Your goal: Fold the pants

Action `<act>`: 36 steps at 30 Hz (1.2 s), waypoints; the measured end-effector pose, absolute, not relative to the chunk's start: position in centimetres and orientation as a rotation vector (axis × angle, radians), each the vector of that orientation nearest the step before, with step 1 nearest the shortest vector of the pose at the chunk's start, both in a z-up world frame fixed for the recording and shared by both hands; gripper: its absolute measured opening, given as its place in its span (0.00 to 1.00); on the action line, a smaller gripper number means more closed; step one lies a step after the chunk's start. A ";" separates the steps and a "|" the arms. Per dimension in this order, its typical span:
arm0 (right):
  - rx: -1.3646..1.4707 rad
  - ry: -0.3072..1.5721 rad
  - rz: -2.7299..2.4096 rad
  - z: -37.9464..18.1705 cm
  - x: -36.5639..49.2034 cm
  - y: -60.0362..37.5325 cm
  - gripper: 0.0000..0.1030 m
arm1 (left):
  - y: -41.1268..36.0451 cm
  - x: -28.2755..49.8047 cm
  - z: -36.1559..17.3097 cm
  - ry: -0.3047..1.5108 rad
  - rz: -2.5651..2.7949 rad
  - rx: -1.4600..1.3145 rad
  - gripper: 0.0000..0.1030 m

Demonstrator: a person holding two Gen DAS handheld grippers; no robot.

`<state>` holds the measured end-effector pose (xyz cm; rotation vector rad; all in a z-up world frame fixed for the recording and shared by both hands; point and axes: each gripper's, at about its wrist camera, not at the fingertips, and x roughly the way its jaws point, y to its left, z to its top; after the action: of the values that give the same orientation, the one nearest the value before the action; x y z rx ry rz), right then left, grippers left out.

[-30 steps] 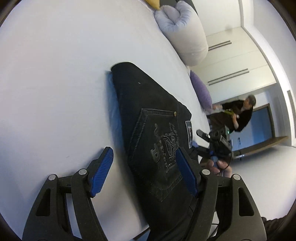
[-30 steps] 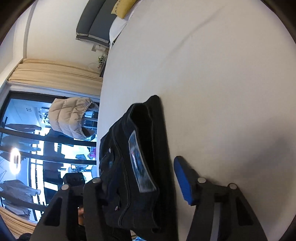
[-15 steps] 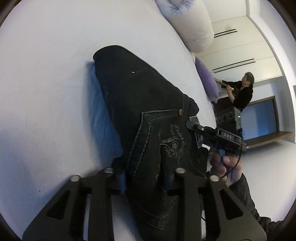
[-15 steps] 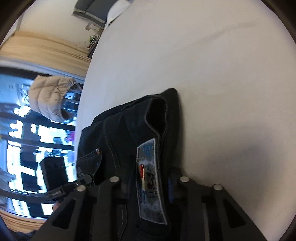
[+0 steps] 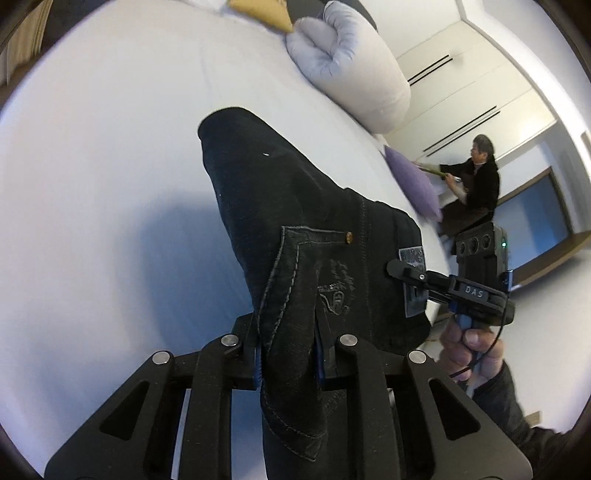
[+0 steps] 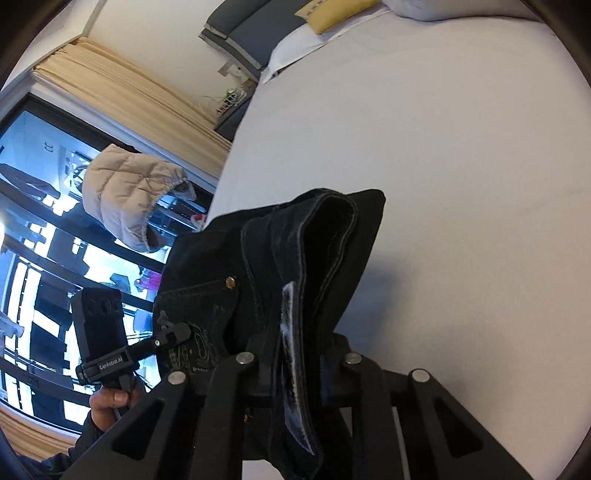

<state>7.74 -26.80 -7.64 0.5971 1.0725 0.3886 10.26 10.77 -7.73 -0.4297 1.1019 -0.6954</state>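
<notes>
The folded black pants [image 5: 295, 221] hang above the white bed [image 5: 92, 184], lifted at one end. My left gripper [image 5: 288, 354] is shut on the pants at the back pocket edge. My right gripper [image 6: 295, 365] is shut on the pants [image 6: 314, 236] at the waistband, beside the pale label [image 6: 291, 332]. In the left wrist view the right gripper [image 5: 406, 271] shows at the far side of the pants. In the right wrist view the left gripper [image 6: 177, 334] shows at the left side of the pants. The far end of the pants still touches the bed.
A rolled pale duvet [image 5: 351, 66], a yellow pillow [image 5: 258, 14] and a purple cushion [image 5: 413, 184] lie along the bed's far side. A person [image 5: 476, 184] stands by white cupboards. A window, curtain [image 6: 122, 92] and beige jacket [image 6: 125, 192] are left of the bed.
Both grippers closed from open onto the pants and lifted the near end off the bed.
</notes>
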 end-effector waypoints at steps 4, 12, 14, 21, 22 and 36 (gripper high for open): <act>0.634 1.086 0.394 -9.0 12.9 -24.5 0.17 | 12.3 14.1 -7.7 1.102 -0.658 -0.386 0.17; 0.725 1.188 0.335 -16.2 18.4 -23.2 0.33 | 15.4 18.9 -14.4 1.191 -0.586 -0.413 0.22; 0.811 1.183 0.314 -18.3 18.3 -24.1 0.34 | 15.8 19.0 -16.2 1.204 -0.564 -0.440 0.33; 0.739 1.055 0.246 -14.7 15.1 -24.2 0.58 | 15.4 16.0 -11.5 1.016 -0.431 -0.244 0.43; 0.707 1.023 0.238 -13.5 14.4 -24.2 0.58 | 14.5 14.7 -9.9 0.946 -0.391 -0.184 0.51; 0.189 0.301 0.051 8.1 -4.6 -18.3 1.00 | 11.6 -8.5 10.7 0.136 -0.016 0.115 1.00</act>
<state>-4.63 -18.28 8.15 0.1888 0.3006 0.0506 -8.47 11.65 10.73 0.1149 0.1365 -0.0165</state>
